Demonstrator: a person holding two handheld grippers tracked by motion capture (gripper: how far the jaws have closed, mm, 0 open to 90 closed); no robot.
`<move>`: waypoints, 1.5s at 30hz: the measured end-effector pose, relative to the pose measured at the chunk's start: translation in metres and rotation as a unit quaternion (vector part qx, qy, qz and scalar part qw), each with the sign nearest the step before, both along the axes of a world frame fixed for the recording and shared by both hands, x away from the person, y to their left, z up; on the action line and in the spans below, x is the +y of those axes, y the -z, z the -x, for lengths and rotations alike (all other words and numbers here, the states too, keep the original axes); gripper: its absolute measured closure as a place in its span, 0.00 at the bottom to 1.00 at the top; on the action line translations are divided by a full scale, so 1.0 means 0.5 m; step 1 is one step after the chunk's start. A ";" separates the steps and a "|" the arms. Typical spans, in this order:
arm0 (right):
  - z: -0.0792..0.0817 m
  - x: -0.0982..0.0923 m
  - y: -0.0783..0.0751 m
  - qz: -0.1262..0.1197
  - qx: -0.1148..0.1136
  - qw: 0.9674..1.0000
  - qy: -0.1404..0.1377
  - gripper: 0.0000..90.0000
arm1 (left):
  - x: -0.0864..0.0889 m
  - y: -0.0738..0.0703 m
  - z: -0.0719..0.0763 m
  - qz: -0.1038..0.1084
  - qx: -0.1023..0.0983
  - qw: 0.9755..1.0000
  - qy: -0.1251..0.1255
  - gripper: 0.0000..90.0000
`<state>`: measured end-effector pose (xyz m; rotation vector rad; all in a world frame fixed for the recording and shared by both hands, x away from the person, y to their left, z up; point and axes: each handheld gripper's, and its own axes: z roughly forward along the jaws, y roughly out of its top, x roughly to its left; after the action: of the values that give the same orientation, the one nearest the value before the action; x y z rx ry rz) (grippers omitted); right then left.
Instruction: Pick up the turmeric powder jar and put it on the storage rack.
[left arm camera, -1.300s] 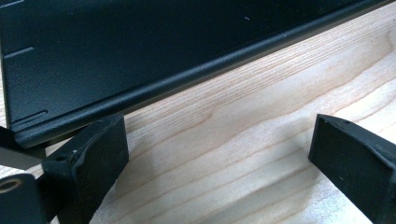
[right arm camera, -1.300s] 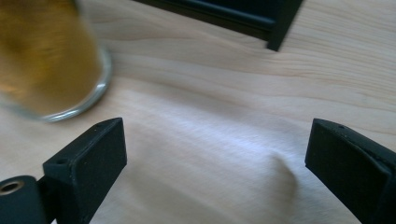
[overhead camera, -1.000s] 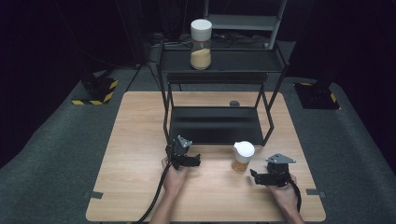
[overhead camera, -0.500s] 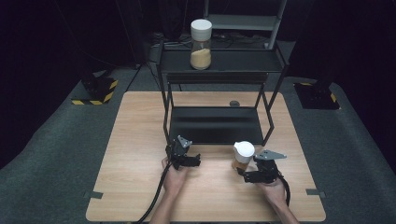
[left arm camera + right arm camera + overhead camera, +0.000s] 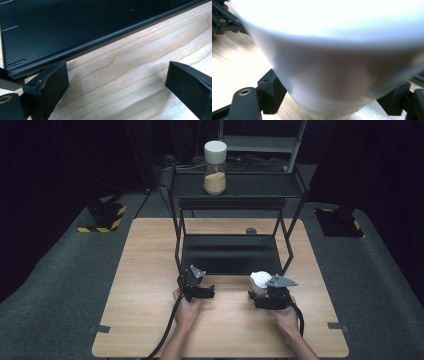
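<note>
Counting up: two hand-held grippers, the left one (image 5: 206, 292) and the right one (image 5: 257, 298). One white-lidded cup (image 5: 259, 281) right at the right hand-held gripper's jaws. One jar (image 5: 215, 167) far beyond both, up on the one black rack (image 5: 240, 187). One small dark disc (image 5: 251, 230) past the rack. One bench (image 5: 145, 285).

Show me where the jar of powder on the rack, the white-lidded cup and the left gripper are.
jar (image 5: 215, 182): high view, its powder-filled lower half.
cup (image 5: 259, 280): high view, its white lid.
left gripper (image 5: 117, 82): left gripper view, midway between its fingertips.
</note>
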<state>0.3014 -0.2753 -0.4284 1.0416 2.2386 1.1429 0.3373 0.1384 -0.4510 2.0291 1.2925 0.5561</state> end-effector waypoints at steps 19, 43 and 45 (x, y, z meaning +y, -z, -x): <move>0.002 -0.021 -0.013 -0.009 -0.007 1.000 -0.009 0.33 | -0.001 0.000 0.000 0.000 0.000 1.000 -0.001 0.05; -0.025 -0.060 -0.147 -0.053 -0.010 0.999 0.001 0.33 | -0.001 -0.001 0.000 -0.001 0.000 1.000 -0.001 0.05; -0.032 -0.062 -0.164 -0.054 -0.010 0.999 0.000 0.33 | -0.001 0.000 0.000 0.000 0.000 1.000 -0.001 0.05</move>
<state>0.3175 -0.3064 -0.3464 1.0674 2.1818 1.2795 0.3371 0.1379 -0.4510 2.0277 1.2955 0.5580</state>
